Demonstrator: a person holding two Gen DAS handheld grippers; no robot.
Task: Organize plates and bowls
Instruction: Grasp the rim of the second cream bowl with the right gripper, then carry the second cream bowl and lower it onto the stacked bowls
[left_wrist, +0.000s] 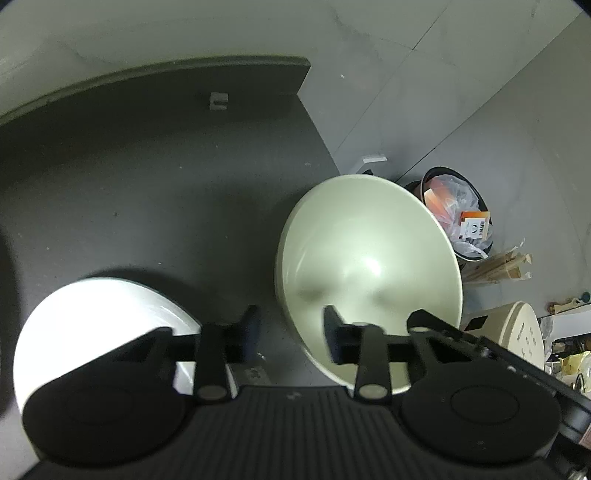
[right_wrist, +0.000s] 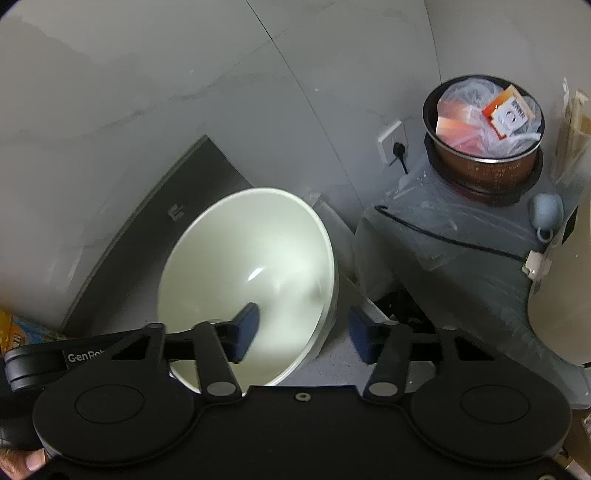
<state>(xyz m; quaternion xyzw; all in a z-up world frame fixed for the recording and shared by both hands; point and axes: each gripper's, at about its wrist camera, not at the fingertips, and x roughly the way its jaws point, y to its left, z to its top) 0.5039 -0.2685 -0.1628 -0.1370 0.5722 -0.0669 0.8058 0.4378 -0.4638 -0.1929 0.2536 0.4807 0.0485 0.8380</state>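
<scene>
Left gripper (left_wrist: 291, 334) hovers over the dark table (left_wrist: 147, 184), fingers spread and holding nothing; its right finger (left_wrist: 334, 332) overlaps the near rim of the pale green bowl (left_wrist: 369, 266). Right gripper (right_wrist: 301, 332) straddles the same bowl's (right_wrist: 251, 280) right rim, one finger inside, one outside, jaws released with a clear gap to the wall. The bowl is glossy, deep, round, sitting at the table's right edge. Left of the bowl, near the left gripper, is a white bowl (left_wrist: 92, 317), smooth and overexposed. The tabletop is matte and charcoal. Beyond the green bowl, on the grey tile floor, stands a dark bin (right_wrist: 484, 147) stuffed with plastic.
</scene>
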